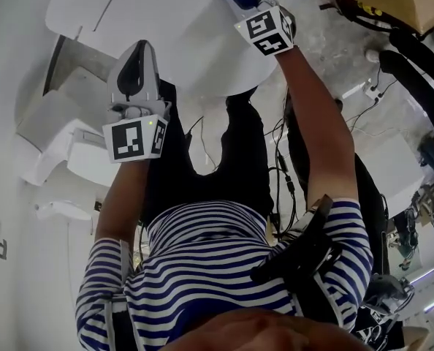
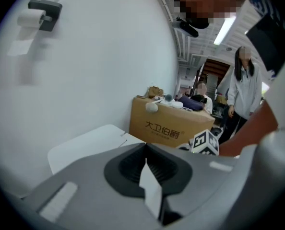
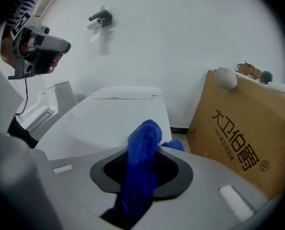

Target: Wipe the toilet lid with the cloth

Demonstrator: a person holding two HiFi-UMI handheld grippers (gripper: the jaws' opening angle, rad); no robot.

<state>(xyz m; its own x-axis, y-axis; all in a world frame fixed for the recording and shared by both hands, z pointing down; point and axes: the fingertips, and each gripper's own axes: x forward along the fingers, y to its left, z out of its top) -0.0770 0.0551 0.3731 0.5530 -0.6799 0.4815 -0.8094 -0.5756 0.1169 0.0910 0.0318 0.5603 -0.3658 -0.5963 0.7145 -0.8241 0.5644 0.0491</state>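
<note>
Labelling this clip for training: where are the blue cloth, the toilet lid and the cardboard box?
blue cloth (image 3: 141,166), right gripper view, its bunched middle fold.
toilet lid (image 3: 109,121), right gripper view, bare top surface.
cardboard box (image 3: 238,143), right gripper view, printed side.

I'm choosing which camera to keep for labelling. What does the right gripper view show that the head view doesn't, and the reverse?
Only the right gripper view shows the paper holder on the wall, and the right claw shut on the blue cloth. Only the head view shows the left gripper, the person's striped shirt and loose cables. Both show the white toilet lid, the cloth and the cardboard box.
</note>
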